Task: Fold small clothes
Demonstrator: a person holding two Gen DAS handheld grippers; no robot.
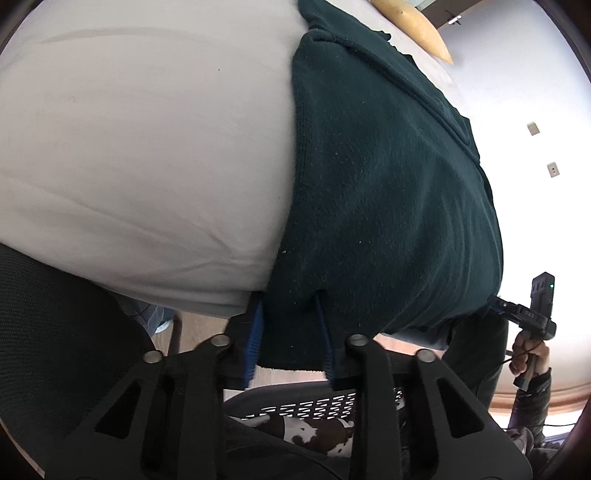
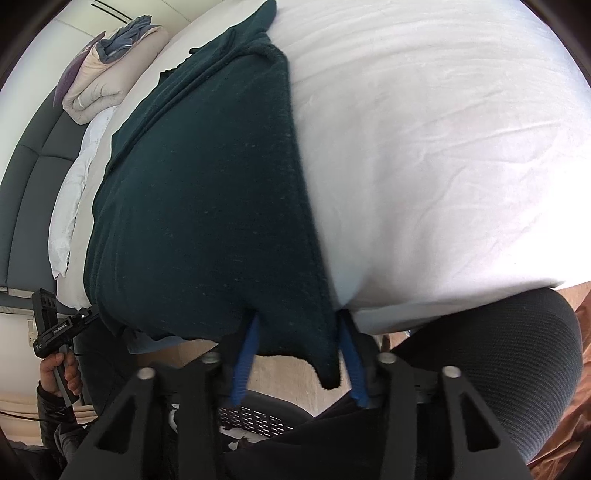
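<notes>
A dark green knit garment (image 1: 388, 192) lies on a white bed sheet (image 1: 140, 155) and hangs over the bed's near edge. My left gripper (image 1: 290, 314) has its blue fingers (image 1: 255, 332) on either side of the garment's near left corner, jaws apart around the cloth. My right gripper (image 2: 299, 332) has its blue fingers (image 2: 243, 358) on either side of the same garment's (image 2: 207, 192) near right corner. Whether either grip is tight is unclear. The right gripper shows far right in the left wrist view (image 1: 532, 317), and the left gripper far left in the right wrist view (image 2: 55, 328).
A black mesh chair (image 2: 498, 369) stands close at the bed edge. A black perforated basket (image 1: 332, 404) with patterned cloth sits below. Folded bedding (image 2: 107, 74) and a grey headboard (image 2: 26, 173) are at the far left. A yellow pillow (image 1: 417, 26) lies far back.
</notes>
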